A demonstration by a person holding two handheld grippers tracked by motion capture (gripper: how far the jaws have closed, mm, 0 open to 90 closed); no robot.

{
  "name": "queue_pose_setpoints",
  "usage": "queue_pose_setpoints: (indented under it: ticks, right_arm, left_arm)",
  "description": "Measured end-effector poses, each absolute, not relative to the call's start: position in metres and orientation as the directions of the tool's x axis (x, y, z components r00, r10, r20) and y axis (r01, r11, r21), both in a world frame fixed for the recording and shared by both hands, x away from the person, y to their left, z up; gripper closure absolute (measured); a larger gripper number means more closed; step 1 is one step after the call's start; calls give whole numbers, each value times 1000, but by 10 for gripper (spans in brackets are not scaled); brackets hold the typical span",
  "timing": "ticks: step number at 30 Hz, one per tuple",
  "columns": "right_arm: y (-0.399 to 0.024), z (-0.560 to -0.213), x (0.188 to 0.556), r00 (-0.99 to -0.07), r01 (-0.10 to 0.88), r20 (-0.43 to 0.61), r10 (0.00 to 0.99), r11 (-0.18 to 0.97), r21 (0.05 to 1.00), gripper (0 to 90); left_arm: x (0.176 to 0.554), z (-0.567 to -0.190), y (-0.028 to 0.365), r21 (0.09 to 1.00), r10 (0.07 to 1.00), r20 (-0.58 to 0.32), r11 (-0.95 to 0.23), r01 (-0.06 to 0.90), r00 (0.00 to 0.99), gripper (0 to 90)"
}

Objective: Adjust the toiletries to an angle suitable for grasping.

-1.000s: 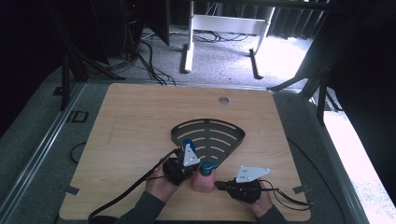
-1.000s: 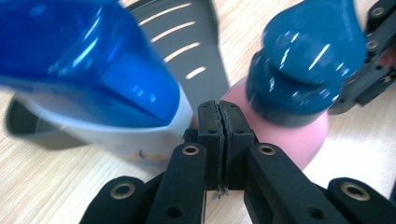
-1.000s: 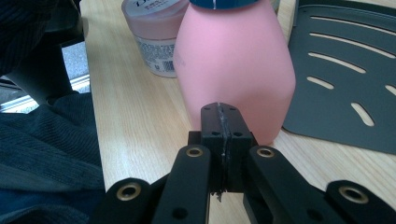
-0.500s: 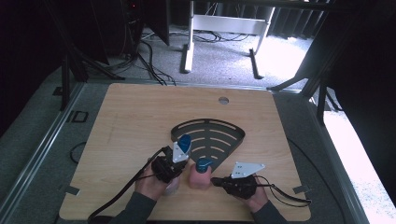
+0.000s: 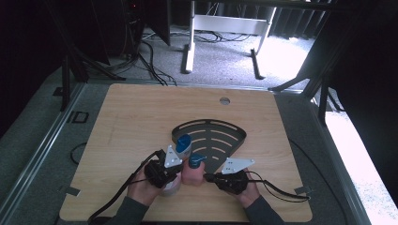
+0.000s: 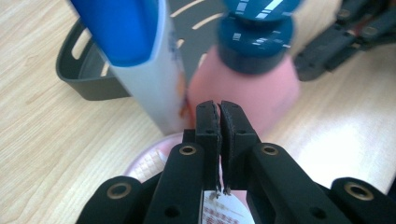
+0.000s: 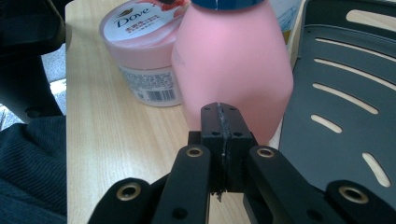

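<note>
A pink bottle [image 5: 192, 172] with a dark blue cap [image 6: 257, 28] stands on the table at the near edge of a dark slotted fan-shaped tray [image 5: 220, 133]. Just left of it stands a white tube [image 5: 182, 145] with a blue cap [image 6: 123, 28]. A pink Dove jar [image 7: 140, 51] sits in front of the tube, under my left gripper [image 5: 174, 161]. Both grippers are shut with nothing between the jaws. In its own view the left gripper [image 6: 219, 112] points at the gap between tube [image 6: 154, 88] and bottle [image 6: 252, 88]. The right gripper [image 7: 220, 116] has its tips right at the bottle's [image 7: 233, 60] lower side.
The wooden table [image 5: 141, 117] has a small round hole [image 5: 225, 100] near its far edge. Cables trail from both grippers over the near edge. A dark sleeve [image 7: 28, 163] lies by the table's edge. Carpet, cables and metal frames surround the table.
Both grippers have shifted to the left along the near part of the table. The pink bottle and the white tube now stand a little farther left as well.
</note>
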State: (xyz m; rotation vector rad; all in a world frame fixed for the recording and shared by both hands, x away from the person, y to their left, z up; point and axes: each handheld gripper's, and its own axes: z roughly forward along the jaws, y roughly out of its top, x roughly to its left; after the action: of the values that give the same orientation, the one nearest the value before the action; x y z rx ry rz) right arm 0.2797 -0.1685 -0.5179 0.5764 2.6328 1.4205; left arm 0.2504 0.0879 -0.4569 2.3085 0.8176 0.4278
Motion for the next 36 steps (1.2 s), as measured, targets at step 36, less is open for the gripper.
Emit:
queue_pose_setpoints:
  ticks: [36]
  right_arm:
    - [-144,-517,317,-896,328,119,428,457,827,900]
  left_arm:
    - [266,-479,57,692,604,28,-587,421,797,891]
